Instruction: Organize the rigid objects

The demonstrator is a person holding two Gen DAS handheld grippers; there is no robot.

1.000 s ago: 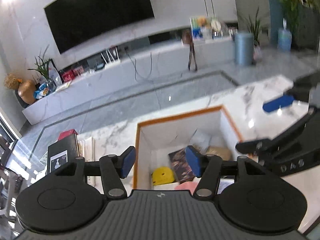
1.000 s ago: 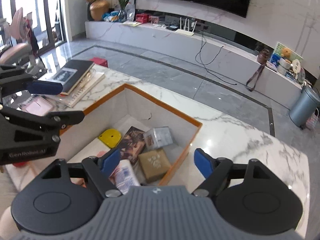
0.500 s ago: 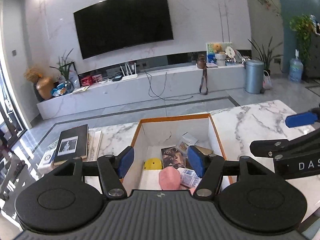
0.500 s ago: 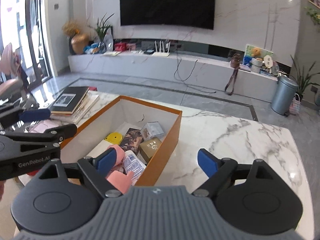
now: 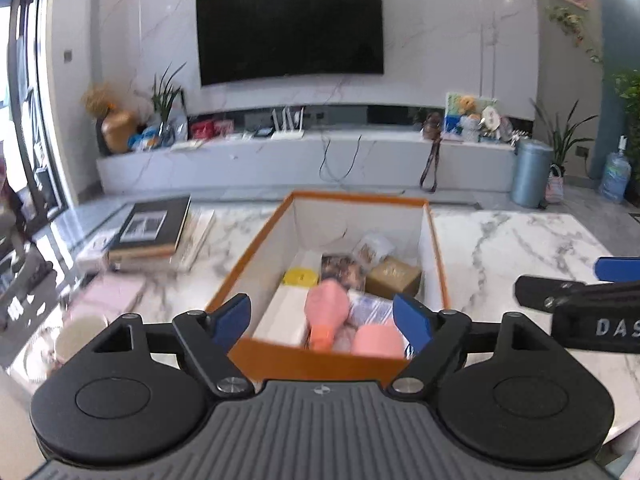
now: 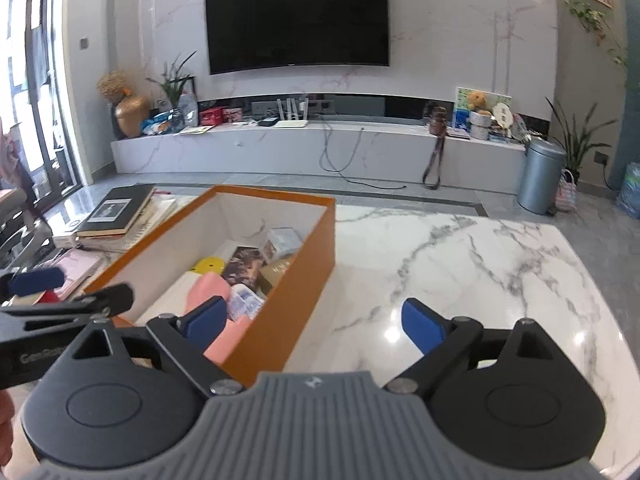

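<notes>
I see the orange box (image 5: 338, 362) on the marble table (image 6: 460, 264), holding a pink bottle (image 5: 328, 308), yellow disc (image 5: 301, 277), tan carton (image 5: 394, 278), dark card pack (image 5: 343, 270). My left gripper (image 5: 322, 320) and right gripper (image 6: 314, 322) both gape, empty.

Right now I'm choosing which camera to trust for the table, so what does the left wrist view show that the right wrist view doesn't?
Only the left wrist view shows the white mug on the table's left edge, and the brown carton in full.

Only the right wrist view shows the orange box's outer right wall and the broad bare marble table beside it.

Both show the orange box, the yellow item, the pink bottle, the black book, and both open claws, left and right.
</notes>
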